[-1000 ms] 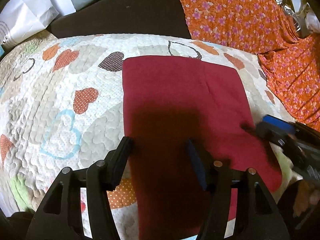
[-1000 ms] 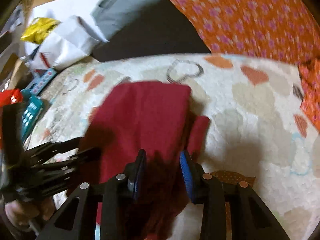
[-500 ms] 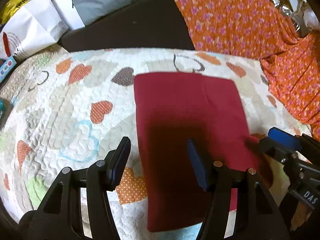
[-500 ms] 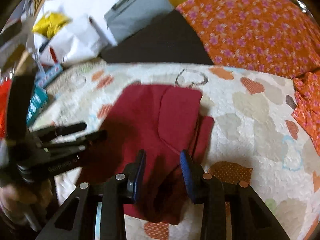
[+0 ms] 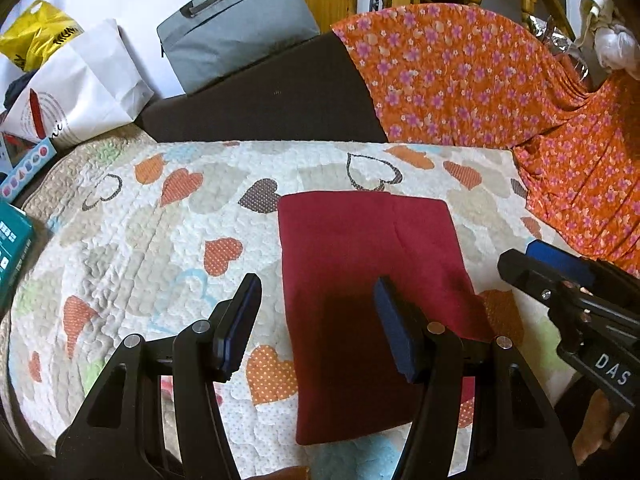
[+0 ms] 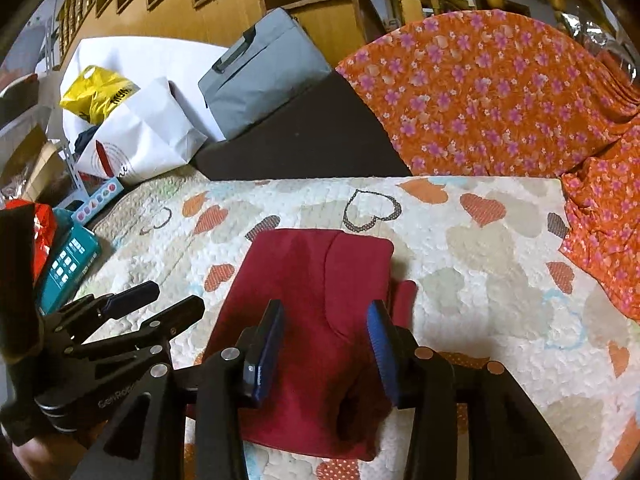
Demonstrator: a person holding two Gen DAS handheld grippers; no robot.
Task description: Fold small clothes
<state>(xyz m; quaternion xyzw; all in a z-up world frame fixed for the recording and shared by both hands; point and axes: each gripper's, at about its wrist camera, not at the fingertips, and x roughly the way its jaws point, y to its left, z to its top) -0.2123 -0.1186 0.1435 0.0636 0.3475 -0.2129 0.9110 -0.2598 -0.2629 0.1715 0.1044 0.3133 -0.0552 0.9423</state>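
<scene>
lying flat on the heart-patterned quilt [image 5: 168, 240], the dark red garment [image 5: 360, 264] now shows as a neat folded rectangle. both grippers have lifted back from it over the last second: left gripper [image 5: 316, 320] fingers released and empty, right gripper [image 6: 324, 344] likewise spread, holding nothing. this fold looks finished; one more halving may remain.

Black left gripper [image 5: 316, 312], blue pads, possibly "DAS" lettering.
</scene>
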